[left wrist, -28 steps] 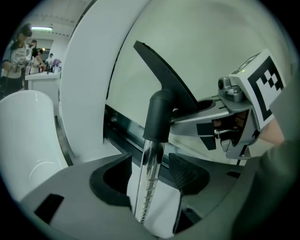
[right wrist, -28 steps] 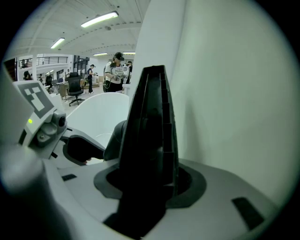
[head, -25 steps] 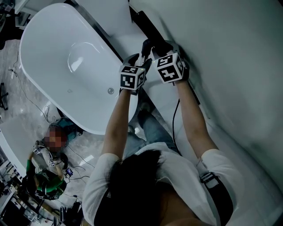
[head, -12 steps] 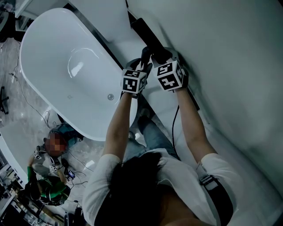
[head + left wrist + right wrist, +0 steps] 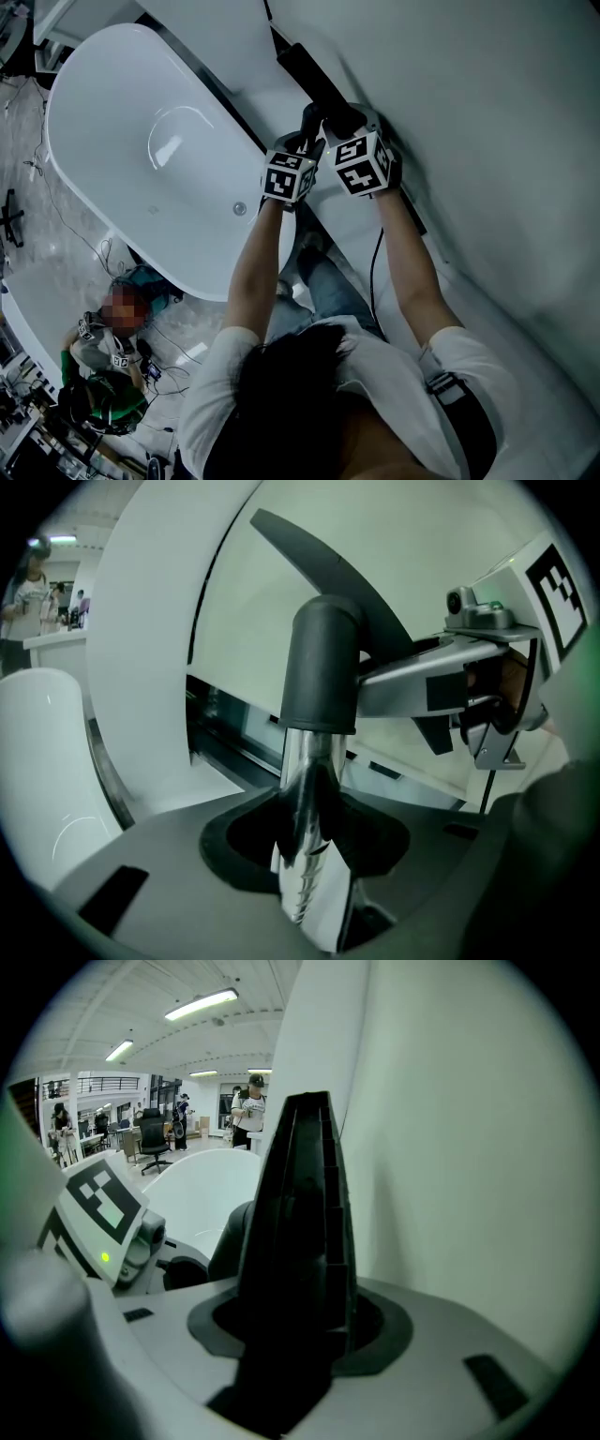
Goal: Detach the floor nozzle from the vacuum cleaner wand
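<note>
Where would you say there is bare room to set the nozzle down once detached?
The bathtub basin is bare inside its rim. The floor beside it, lower left, is crowded with cables and a seated person. The floor nozzle lies tight along the wall.

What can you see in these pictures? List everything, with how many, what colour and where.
bathtub: one, white, left of the person
wall: one, white, on the right
nozzle: one, black, by the wall
wand: one, shiny metal with a dark grey collar, beside the nozzle
person on the floor: one, lower left, below the bathtub
left gripper: one, grey, jaws have just been closing, now on the wand
right gripper: one, grey, shut on the nozzle
arms: two, bare, white sleeves, stretched toward the wall
</note>
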